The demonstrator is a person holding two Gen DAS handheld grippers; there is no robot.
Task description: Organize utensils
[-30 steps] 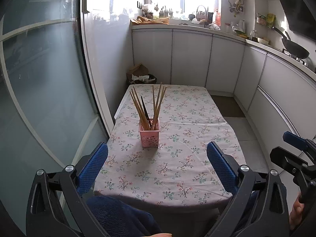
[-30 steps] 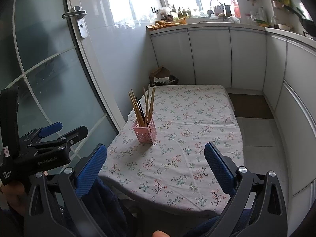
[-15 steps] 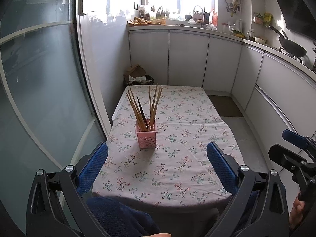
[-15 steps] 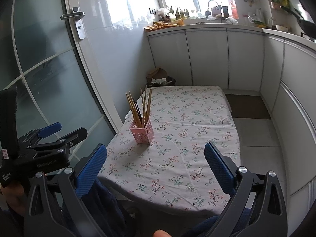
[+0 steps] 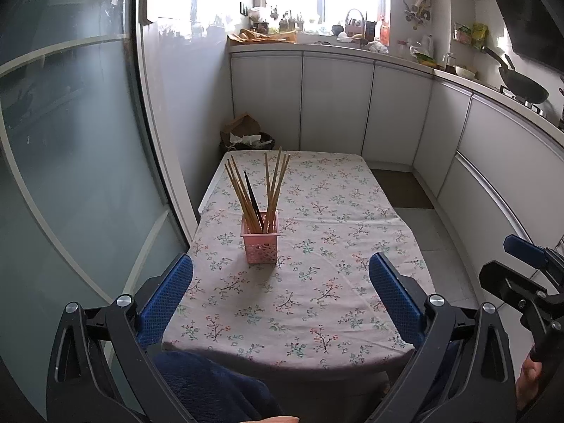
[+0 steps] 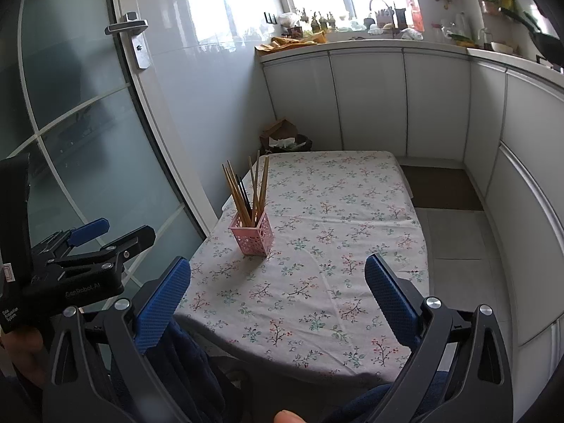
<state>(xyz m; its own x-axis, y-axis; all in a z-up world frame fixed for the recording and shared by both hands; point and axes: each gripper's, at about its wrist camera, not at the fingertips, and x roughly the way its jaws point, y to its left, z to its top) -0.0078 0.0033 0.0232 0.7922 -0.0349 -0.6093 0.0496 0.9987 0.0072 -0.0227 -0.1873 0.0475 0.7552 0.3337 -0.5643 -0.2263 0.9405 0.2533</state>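
Item: pink basket [image 5: 260, 239], slotted plastic, upright on the worktop [image 5: 335, 246], toward its left side, well apart from both grippers.

Contents: chopsticks [image 5: 259, 190], a fanned bundle of tan sticks plus one dark stick, all standing tips-down inside the basket; they lean in two groups, left and right.

Worktop: floral cloth; nothing else seen on it. No loose utensils in view.

Left gripper [image 5: 280, 292]: fingers wide apart, holding nothing, held over the near edge and aimed at the basket.

Right gripper [image 6: 278, 292]: fingers wide apart, holding nothing, likewise at the near edge, with the basket ahead and slightly left.

Step in hand, as judged: either the start or the close of the job; with every stick already in the basket, sorting looks finished, or nothing is yet taken out.

Next move, if work remains: advance one gripper to the stick tops and narrow the fingers round a single stick, steadying the light basket, which may tip.
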